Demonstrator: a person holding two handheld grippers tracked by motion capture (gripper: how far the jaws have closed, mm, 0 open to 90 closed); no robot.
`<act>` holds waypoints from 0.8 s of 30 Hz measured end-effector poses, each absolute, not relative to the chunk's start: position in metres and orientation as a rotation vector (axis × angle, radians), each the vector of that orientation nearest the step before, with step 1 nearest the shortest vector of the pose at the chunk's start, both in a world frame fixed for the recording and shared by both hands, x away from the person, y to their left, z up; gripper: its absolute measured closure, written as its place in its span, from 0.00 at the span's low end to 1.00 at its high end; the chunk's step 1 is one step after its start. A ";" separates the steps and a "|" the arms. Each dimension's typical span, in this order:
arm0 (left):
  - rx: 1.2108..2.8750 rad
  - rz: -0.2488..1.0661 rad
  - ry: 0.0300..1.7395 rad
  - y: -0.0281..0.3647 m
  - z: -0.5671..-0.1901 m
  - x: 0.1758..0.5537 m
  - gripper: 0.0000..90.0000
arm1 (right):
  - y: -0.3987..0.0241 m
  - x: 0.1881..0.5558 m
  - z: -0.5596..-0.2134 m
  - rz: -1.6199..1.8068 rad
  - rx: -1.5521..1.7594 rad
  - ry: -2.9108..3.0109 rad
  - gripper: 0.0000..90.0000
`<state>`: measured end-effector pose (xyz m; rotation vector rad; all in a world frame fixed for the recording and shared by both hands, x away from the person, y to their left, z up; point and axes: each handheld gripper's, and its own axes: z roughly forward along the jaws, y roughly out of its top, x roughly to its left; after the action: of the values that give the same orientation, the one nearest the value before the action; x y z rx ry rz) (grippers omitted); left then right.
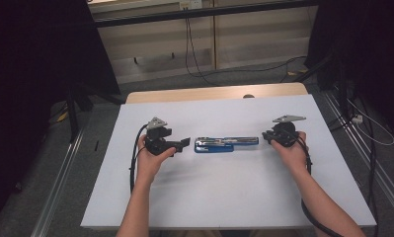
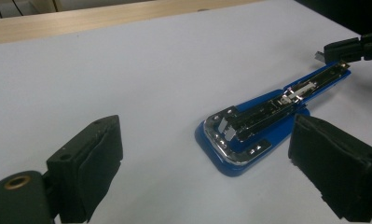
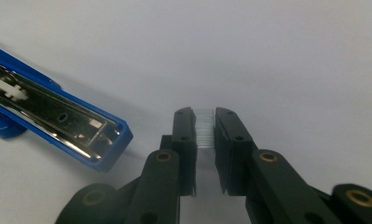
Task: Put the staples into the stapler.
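A blue stapler [image 1: 226,143], folded open so its metal staple channel faces up, lies flat across the middle of the white tabletop [image 1: 224,197]. My left gripper [image 1: 184,143] is just off the stapler's left end, jaws wide apart with nothing between them. In the left gripper view the stapler [image 2: 267,112] stretches away between the two pads [image 2: 95,154]. My right gripper [image 1: 266,137] sits at the stapler's right end. In the right gripper view it [image 3: 204,116] is shut on a short strip of staples [image 3: 203,128], just right of the stapler's tip [image 3: 104,140].
A wooden table edge [image 1: 209,93] shows beyond the white surface. Cables [image 1: 194,59] run over the floor behind, and dark stands [image 1: 76,98] flank the table. Bare white surface lies in front of and behind the stapler.
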<state>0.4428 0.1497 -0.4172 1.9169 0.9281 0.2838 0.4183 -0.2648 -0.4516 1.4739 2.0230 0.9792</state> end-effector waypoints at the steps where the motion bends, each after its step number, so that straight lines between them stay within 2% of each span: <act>1: 1.915 0.284 0.925 0.151 -0.417 0.442 0.11 | -0.266 0.418 -0.449 0.997 1.468 2.026 0.88; 15: 1.927 0.299 0.924 0.156 -0.414 0.432 0.11 | -0.260 0.415 -0.407 1.110 1.344 2.068 0.88; 24: 1.930 0.294 0.918 0.158 -0.414 0.429 0.10 | -0.246 0.422 -0.398 1.186 1.269 2.131 0.88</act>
<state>0.4293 0.1579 -0.4137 1.9298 0.9181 0.2939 0.4221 -0.2456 -0.3975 1.2690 2.1313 1.1859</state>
